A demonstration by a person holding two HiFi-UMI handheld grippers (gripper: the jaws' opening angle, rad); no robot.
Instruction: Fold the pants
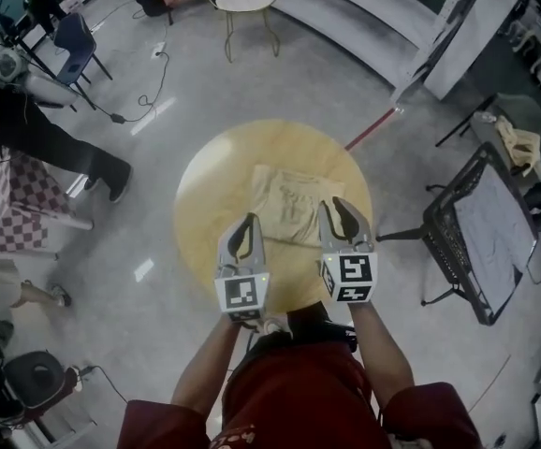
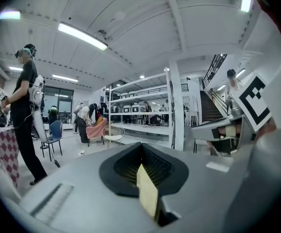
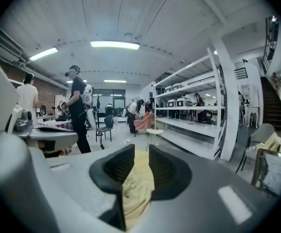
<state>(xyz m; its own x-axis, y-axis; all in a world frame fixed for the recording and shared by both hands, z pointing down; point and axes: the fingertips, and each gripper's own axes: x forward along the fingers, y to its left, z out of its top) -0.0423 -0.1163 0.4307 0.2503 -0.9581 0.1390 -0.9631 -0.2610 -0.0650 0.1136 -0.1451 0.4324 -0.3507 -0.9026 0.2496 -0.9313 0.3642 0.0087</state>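
One crinkled, pale-yellow pants (image 1: 287,204) lies mid round wooden tabletop (image 1: 200,190). The left claw (image 1: 245,224) and right claw (image 1: 338,210) each pinch its cloth.

Pants (image 1: 289,202) — near corners hidden; folds too small.

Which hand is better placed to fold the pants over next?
Probably right: the right gripper has a thick bunch of the pants in its jaws; the left gripper pinches only a thin edge.
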